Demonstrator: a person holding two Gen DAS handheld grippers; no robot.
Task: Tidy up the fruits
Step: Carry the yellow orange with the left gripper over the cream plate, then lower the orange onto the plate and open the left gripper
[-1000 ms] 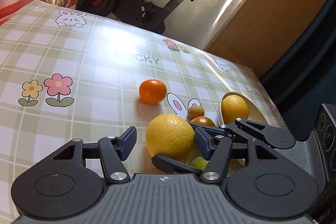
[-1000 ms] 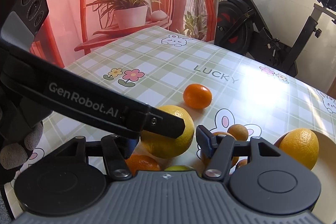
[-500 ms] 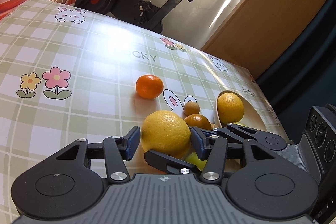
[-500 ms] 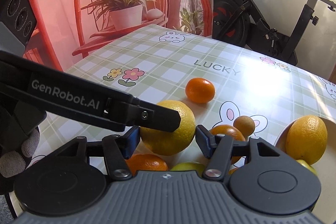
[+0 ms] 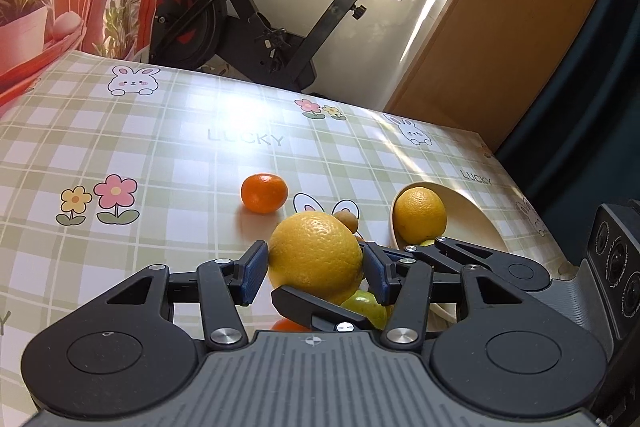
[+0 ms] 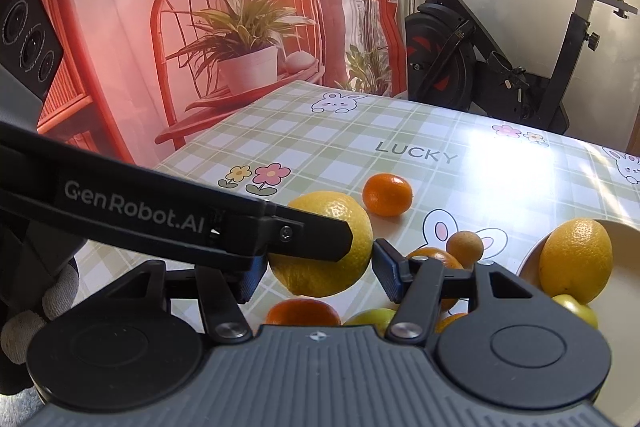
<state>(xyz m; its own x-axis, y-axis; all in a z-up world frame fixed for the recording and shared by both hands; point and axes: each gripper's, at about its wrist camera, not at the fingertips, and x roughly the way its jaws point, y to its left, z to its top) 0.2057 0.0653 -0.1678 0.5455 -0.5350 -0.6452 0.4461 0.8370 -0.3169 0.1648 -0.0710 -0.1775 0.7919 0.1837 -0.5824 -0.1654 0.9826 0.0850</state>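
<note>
You're gripping the big yellow orange (image 5: pixel 315 251) with the left gripper (image 5: pixel 316 269), pads pressing both sides, fruit lifted off the tablecloth (image 5: pixel 120 131). The right gripper (image 6: pixel 316 269) is bracketing the same orange; whether its pads are touching, I cannot tell. You're mid-carry. Next move likely calls for swinging right to the bowl (image 5: pixel 472 211), beside the orange (image 5: pixel 419 215) already inside, clearing the loose mandarin (image 5: pixel 264 193).
</note>
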